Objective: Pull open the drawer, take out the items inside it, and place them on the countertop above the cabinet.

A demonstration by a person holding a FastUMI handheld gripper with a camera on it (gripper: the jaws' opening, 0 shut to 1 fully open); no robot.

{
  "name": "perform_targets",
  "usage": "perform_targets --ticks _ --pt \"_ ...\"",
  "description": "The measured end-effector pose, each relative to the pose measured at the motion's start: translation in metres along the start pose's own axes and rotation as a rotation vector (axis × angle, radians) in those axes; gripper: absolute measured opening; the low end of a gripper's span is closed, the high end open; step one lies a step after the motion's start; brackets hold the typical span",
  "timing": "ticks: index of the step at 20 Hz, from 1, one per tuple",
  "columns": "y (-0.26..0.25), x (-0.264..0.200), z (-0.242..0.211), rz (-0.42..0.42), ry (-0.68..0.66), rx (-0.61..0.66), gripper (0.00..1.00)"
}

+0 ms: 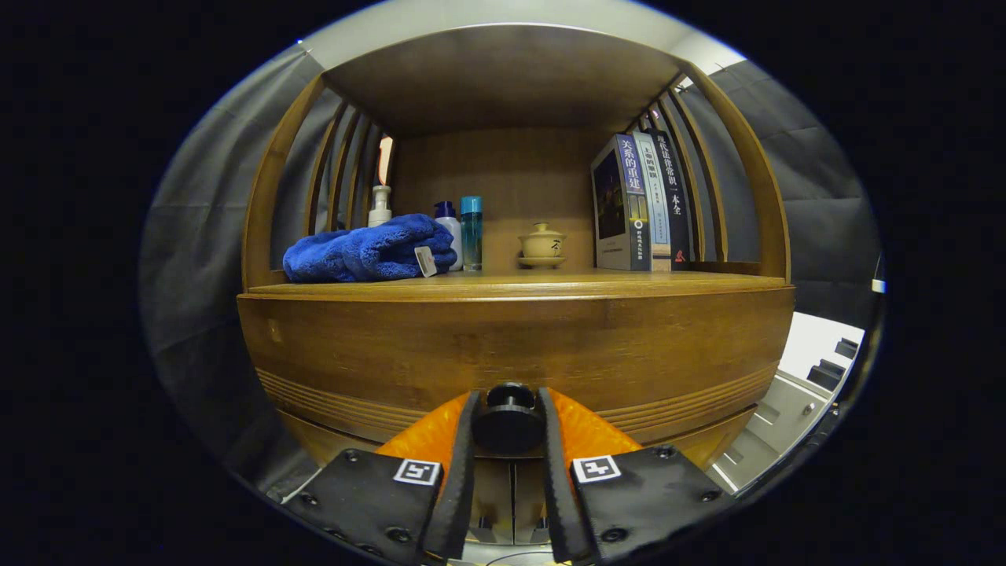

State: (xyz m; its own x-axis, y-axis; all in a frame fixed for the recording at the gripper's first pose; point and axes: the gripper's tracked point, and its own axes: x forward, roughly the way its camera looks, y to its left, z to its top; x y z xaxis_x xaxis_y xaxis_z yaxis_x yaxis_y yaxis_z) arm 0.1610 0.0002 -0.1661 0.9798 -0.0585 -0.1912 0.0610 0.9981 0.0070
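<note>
A: Drawer (511, 354) first. Where is it for you?

B: Your drawer is the wide brown wood front right under the countertop (515, 284). It looks pushed in. You cannot see inside it.

A: And the knob?

B: The dark round knob (509, 420) sits low on the drawer front, in the middle. Your gripper (508, 424) is right on it. One finger is on the left side of the knob and one on the right side. The two fingers look squeezed against it, so you are holding the knob.

A: What is up on the countertop, starting left of the knob?

B: Far up and left of the knob you have a blue towel (365, 251), all bunched up, with a small white tag hanging off it. Behind the towel stands a pale pump bottle (380, 206). Just right of the towel stands a white bottle with a blue cap (448, 228). Next to that one is a clear blue bottle (471, 233); you cannot tell if the two touch.

A: And above the knob?

B: A bit right of straight up, you have a small cream lidded cup (541, 242) on a saucer, standing alone.

A: Further right?

B: Up and right of the knob, three books (640, 204) stand upright, pressed together, near the curved wood slats (699, 181) of the cabinet side.
</note>
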Motion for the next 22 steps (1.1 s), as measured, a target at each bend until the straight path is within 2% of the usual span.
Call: perform_targets --ticks 3,22 --pt "-0.001 -0.002 -0.003 -0.004 0.018 -0.011 0.38" --pt "0.001 -0.131 -0.013 0.060 0.051 0.040 0.38"
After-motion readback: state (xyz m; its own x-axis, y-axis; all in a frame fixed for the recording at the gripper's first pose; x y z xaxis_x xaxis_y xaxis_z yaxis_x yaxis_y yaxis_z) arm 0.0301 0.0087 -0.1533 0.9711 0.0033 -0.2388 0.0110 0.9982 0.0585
